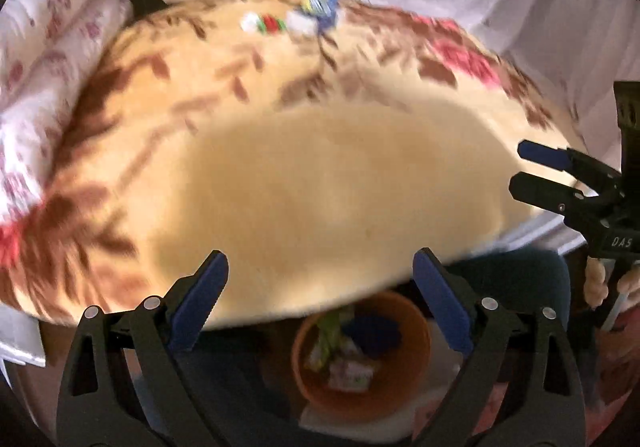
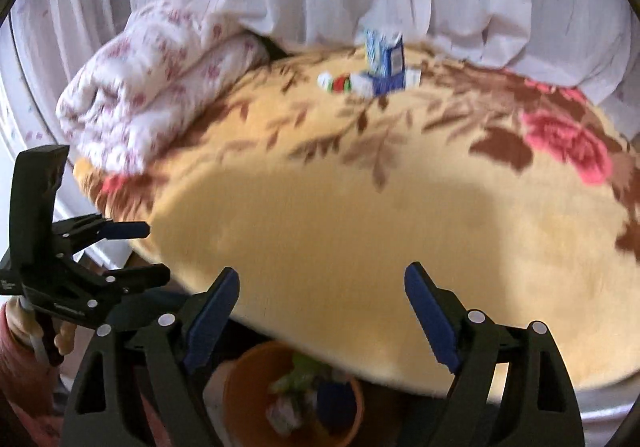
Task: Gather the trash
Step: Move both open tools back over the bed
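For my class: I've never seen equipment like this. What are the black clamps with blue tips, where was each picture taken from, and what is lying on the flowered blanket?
A person holds one clamp-like tool in each hand. A camera on each looks forward along its two fingers, so one picture comes from the left gripper and one from the right gripper. Each also shows at the edge of the other's picture. Both are open and hold nothing. Far back on the flowered blanket lie a blue carton and a red, green and white wrapper; both are blurred. A folded floral quilt lies at one side. Below the blanket's edge stands an orange bucket with trash already in it.
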